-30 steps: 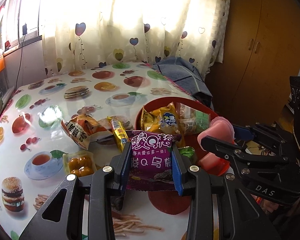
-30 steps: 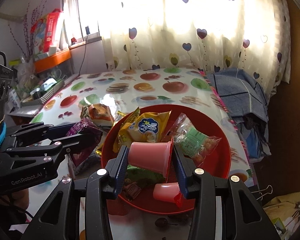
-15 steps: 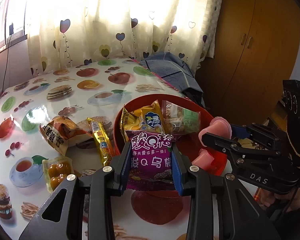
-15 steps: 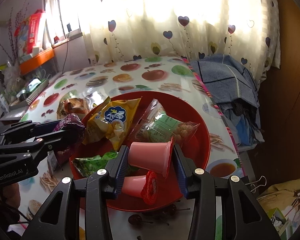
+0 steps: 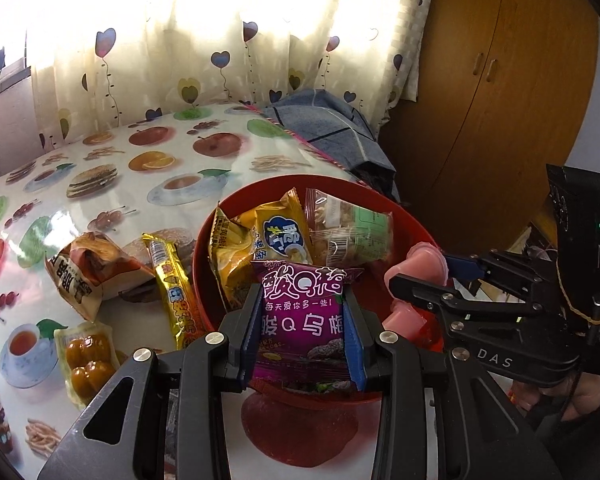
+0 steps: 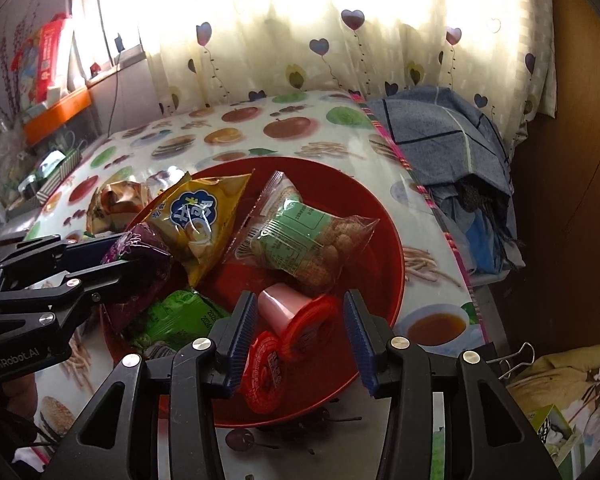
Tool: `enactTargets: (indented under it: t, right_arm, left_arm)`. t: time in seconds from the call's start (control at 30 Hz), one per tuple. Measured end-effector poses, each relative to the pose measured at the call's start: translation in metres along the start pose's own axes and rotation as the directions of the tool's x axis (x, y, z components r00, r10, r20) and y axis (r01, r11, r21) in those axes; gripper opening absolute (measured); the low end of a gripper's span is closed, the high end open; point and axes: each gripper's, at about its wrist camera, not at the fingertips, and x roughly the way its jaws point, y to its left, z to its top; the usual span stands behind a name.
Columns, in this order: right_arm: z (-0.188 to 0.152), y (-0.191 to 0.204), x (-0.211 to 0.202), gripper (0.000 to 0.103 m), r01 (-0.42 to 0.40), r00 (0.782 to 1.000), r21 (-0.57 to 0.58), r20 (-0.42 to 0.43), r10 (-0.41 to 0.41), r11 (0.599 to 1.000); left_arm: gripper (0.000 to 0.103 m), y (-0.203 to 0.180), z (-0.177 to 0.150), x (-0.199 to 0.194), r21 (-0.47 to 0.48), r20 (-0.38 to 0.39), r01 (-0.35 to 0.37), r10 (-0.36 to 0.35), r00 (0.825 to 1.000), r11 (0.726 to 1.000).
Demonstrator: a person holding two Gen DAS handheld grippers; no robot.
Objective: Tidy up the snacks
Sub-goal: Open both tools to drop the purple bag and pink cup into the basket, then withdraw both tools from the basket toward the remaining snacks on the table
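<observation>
Holding a purple snack bag [image 5: 302,320] tight between its jaws, the left gripper [image 5: 302,332] sits at the bottom middle of the left view, right over the near rim of the red bowl [image 5: 204,248]. I think the bag is held there so it can drop in with the other snacks.

The right gripper [image 6: 298,340] is at the bottom middle of its own view. Its jaws have just been opening, and now they stand apart. A pink jelly cup [image 6: 288,310] lies on its side between them, down in the bowl [image 6: 388,240]. The pads do not press on it, so it looks let go. A second jelly cup [image 6: 264,376] with a red lid lies just below it.

Already in the bowl are a yellow chip bag [image 6: 198,220], a clear bag of biscuits [image 6: 304,244] and a green bag [image 6: 176,316]. Still out on the worktop [image 5: 100,184], at the left of the left view, are a brown bag [image 5: 88,272], a long gold bar [image 5: 172,288] and a pack of little orange cakes [image 5: 86,360]. Those look like the ones left to tidy.

The bottom of the purple bag is hidden behind the left gripper. The green bag is half covered by the purple bag and the right gripper. The bright curtain [image 6: 340,32] washes out the top of both views. The words on most bags are too small to read. Only a bit of a hand [image 5: 588,396] shows at the lower right of the left view.
</observation>
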Motion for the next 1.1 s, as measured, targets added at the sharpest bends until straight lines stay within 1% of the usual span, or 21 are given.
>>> enactTargets:
  t: [0.07,0.23,0.4,0.43,0.47,0.5,0.57,0.73,0.8,0.87,0.93,1.0,1.1]
  right_arm:
    - [0.001,-0.001,-0.002,0.046,-0.003,1.000,-0.006,0.010,0.003,1.000]
    - [0.002,-0.001,-0.004,0.046,-0.006,1.000,-0.007,0.017,0.006,1.000]
    - [0.002,0.001,-0.005,0.047,-0.011,1.000,-0.009,0.020,0.011,1.000]
    - [0.003,0.001,-0.006,0.047,-0.013,1.000,-0.011,0.022,0.013,1.000]
    - [0.003,0.002,-0.007,0.047,-0.014,1.000,-0.012,0.024,0.014,1.000]
    - [0.003,0.002,-0.008,0.047,-0.014,1.000,-0.013,0.027,0.015,1.000]
    - [0.003,0.003,-0.009,0.047,-0.014,0.999,-0.013,0.030,0.015,1.000]
    - [0.003,0.008,-0.012,0.047,-0.022,0.999,-0.024,0.036,0.022,0.999]
    - [0.003,0.011,-0.013,0.047,-0.031,0.999,-0.030,0.037,0.032,0.999]
    - [0.002,0.014,-0.014,0.047,-0.040,0.998,-0.040,0.036,0.042,0.998]
    - [0.002,0.017,-0.013,0.047,-0.048,0.998,-0.046,0.036,0.050,0.998]
    - [0.002,0.020,-0.012,0.047,-0.053,0.998,-0.049,0.033,0.054,0.997]
    - [0.002,0.022,-0.011,0.047,-0.056,0.998,-0.053,0.028,0.058,0.997]
  left_arm:
    - [0.037,-0.001,0.000,0.005,0.004,-0.010,0.004,-0.004,1.000,1.000]
    - [0.038,-0.004,0.001,0.012,0.016,-0.017,0.015,-0.015,1.000,1.000]
    - [0.038,-0.003,0.002,0.017,0.028,-0.014,-0.003,0.003,1.000,1.000]
    - [0.040,-0.001,0.003,0.018,0.025,-0.015,-0.002,0.002,1.000,1.000]
    - [0.043,-0.001,0.002,0.018,0.024,-0.012,-0.003,0.003,1.000,1.000]
    - [0.049,0.000,0.002,0.018,0.026,-0.007,-0.003,0.003,1.000,1.000]
    - [0.054,0.001,0.002,0.016,0.026,0.004,0.003,-0.003,1.000,1.000]
    - [0.054,0.003,0.003,0.004,0.036,0.043,0.006,-0.008,0.999,0.999]
    - [0.054,0.006,0.002,-0.001,0.021,0.044,0.003,-0.004,0.999,1.000]
    - [0.054,0.010,0.002,-0.004,0.002,0.044,-0.008,0.008,0.999,1.000]
    - [0.054,0.014,-0.001,-0.008,-0.011,0.039,-0.040,0.040,0.998,0.999]
    - [0.054,0.017,-0.004,-0.009,-0.013,0.025,-0.088,0.088,0.996,0.996]
    - [0.054,0.022,-0.008,-0.004,-0.012,-0.011,-0.115,0.115,0.993,0.993]
